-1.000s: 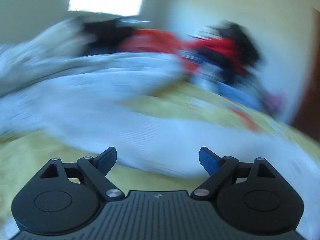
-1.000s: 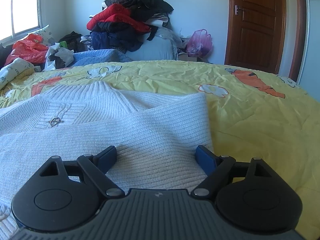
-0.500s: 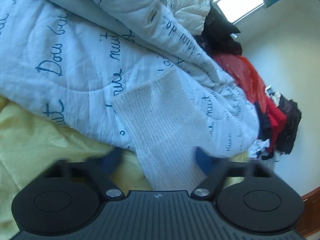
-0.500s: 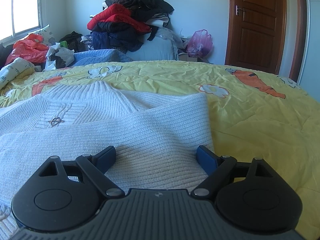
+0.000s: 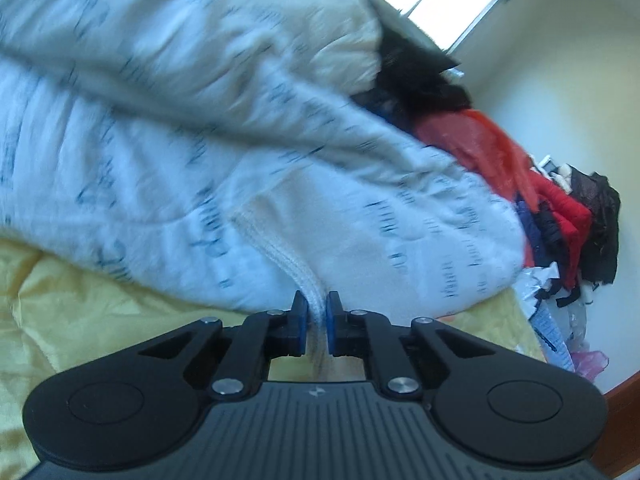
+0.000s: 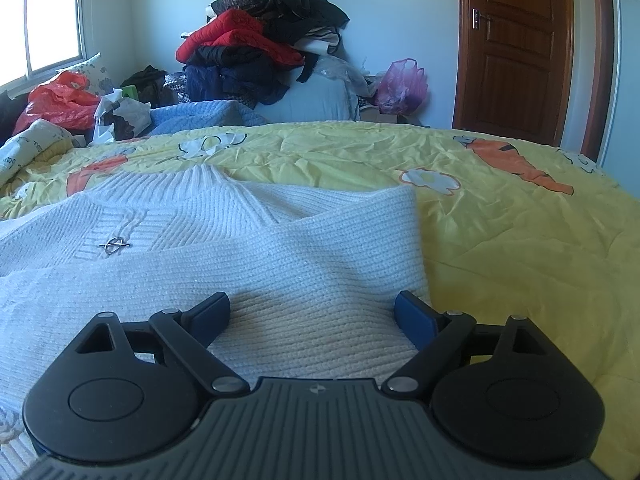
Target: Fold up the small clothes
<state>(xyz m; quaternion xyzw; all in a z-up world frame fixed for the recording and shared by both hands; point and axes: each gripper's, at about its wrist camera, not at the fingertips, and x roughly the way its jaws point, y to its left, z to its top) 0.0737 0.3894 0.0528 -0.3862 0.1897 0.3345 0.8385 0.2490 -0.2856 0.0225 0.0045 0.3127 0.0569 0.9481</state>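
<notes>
A white knitted sweater (image 6: pixel 280 248) lies flat on the yellow bedspread (image 6: pixel 500 240), one sleeve folded across its body and a small metal brooch (image 6: pixel 114 245) on its chest. My right gripper (image 6: pixel 312 312) hovers low over the folded sleeve. Its jaws are opening wide, the knit lies between them, and the pads do not press on it. In the left wrist view my left gripper (image 5: pixel 317 300) is shut on the ribbed edge of the other sleeve (image 5: pixel 280 232), which runs up against a white quilt (image 5: pixel 120 160).
The white quilt with blue script is bunched at the bed's left side. A tall clothes pile (image 6: pixel 260 40), a red bag (image 6: pixel 60 100) and a pink bag (image 6: pixel 400 84) stand beyond the bed. A brown door (image 6: pixel 516 48) is at the right.
My left gripper swung across to the sleeve by the quilt and its jaws closed on the knit edge. The right gripper stayed put over the folded sleeve.
</notes>
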